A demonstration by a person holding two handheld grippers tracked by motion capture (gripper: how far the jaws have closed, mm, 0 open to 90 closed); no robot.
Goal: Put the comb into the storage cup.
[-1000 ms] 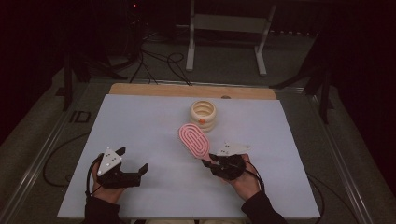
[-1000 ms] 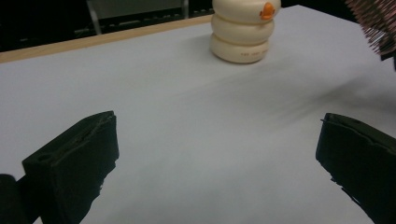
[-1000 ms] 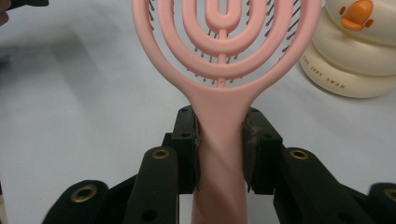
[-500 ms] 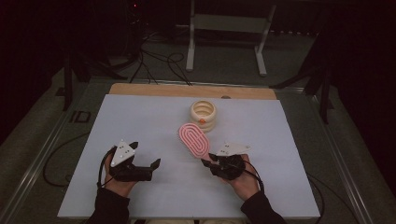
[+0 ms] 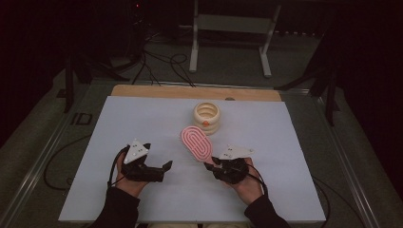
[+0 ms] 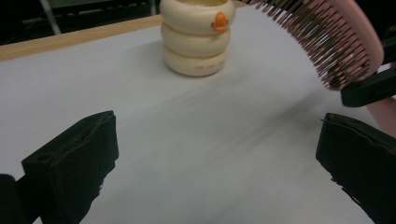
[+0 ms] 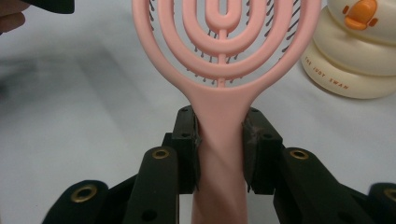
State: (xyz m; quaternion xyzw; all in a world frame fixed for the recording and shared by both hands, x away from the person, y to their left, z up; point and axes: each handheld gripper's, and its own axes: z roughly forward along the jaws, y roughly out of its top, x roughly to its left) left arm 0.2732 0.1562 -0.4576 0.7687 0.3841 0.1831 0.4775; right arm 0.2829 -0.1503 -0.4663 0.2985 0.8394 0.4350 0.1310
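A pink hairbrush (image 5: pixel 195 142) is held by its handle above the white table (image 5: pixel 294 190), clamped between the jaws of the right gripper (image 5: pixel 216 166), with its bristled head raised and angled toward a cream ringed holder (image 5: pixel 206 117) just beyond it. The left gripper (image 5: pixel 164 167) is seen near the brush, jaws spread wide, with nothing gripped between them.

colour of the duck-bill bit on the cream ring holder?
Orange, on the cream ring holder; the beak shows best in the right gripper view.
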